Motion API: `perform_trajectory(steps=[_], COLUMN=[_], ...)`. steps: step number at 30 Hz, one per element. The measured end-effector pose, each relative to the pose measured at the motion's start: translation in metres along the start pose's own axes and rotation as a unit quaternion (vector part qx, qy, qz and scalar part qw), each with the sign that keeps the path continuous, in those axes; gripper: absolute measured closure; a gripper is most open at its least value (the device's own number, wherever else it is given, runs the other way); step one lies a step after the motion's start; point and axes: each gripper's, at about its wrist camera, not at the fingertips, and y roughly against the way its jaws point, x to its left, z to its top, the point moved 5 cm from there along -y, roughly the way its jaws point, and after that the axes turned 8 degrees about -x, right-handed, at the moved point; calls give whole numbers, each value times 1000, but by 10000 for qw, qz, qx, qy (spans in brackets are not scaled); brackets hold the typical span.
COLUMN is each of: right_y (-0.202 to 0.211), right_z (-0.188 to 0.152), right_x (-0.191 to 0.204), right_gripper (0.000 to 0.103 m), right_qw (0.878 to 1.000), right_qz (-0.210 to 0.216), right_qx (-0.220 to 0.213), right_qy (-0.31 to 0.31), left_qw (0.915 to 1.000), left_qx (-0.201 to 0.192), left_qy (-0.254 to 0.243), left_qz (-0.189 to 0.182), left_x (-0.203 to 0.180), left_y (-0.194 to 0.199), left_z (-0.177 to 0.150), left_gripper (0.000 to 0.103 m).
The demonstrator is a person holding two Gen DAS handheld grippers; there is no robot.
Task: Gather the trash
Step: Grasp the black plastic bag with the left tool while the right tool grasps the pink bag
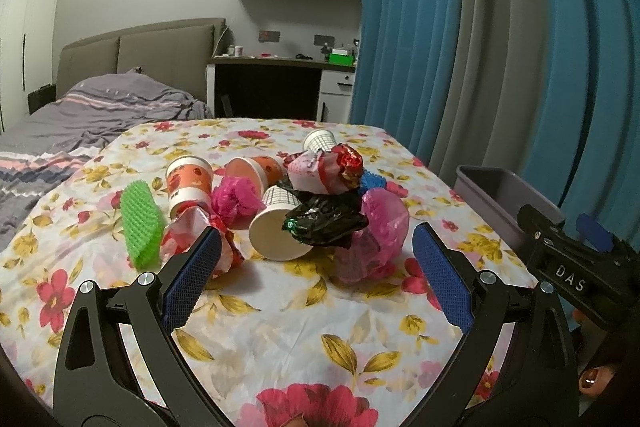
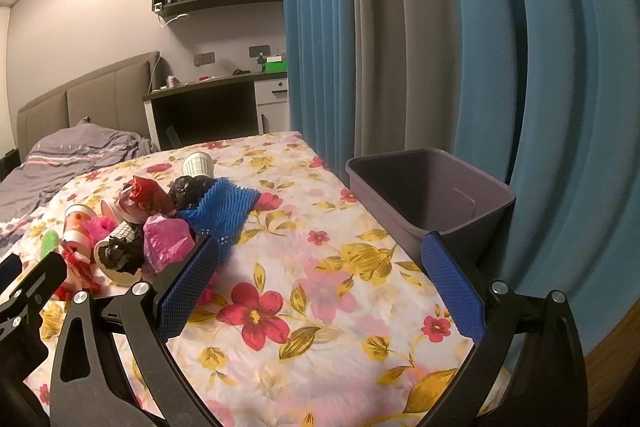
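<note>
A heap of trash lies on the floral tablecloth [image 1: 280, 331]: an orange paper cup [image 1: 188, 187], a tipped checked cup [image 1: 276, 227], a crumpled black bag [image 1: 328, 219], pink bags [image 1: 384, 223], a green foam net [image 1: 142, 225] and a red-white wrapper [image 1: 320, 171]. My left gripper [image 1: 316, 247] is open and empty just in front of the heap. My right gripper [image 2: 320, 259] is open and empty, to the right of the heap, near a blue foam net [image 2: 222, 211]. A grey-purple bin [image 2: 432, 199] stands at the table's right edge.
Blue and grey curtains [image 2: 400, 27] hang close behind the bin. A bed [image 1: 80, 115] lies to the left of the table, a desk [image 1: 280, 75] stands behind it. The right gripper's body [image 1: 576, 267] shows at the right in the left wrist view.
</note>
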Motion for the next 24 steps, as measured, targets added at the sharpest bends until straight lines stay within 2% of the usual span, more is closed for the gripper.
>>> perform_trajectory(steps=[10, 18, 22, 24], right_y=[-7, -15, -20, -21], right_z=[-4, -6, -7, -8], right_x=[1, 6, 11, 14], right_gripper=[5, 5, 5, 5], right_qw=[9999, 9997, 9994, 9992], right_qz=[75, 123, 214, 269], right_qx=[94, 199, 237, 247], right_qy=[23, 66, 118, 156], left_qw=[10000, 9991, 9966, 9949], left_qx=[25, 350, 711, 856], left_qy=[58, 129, 292, 392], left_qz=[-75, -194, -305, -358], left_x=[5, 11, 16, 18], left_y=[-29, -61, -84, -92], left_z=[-2, -10, -16, -19], left_gripper=[14, 23, 33, 41])
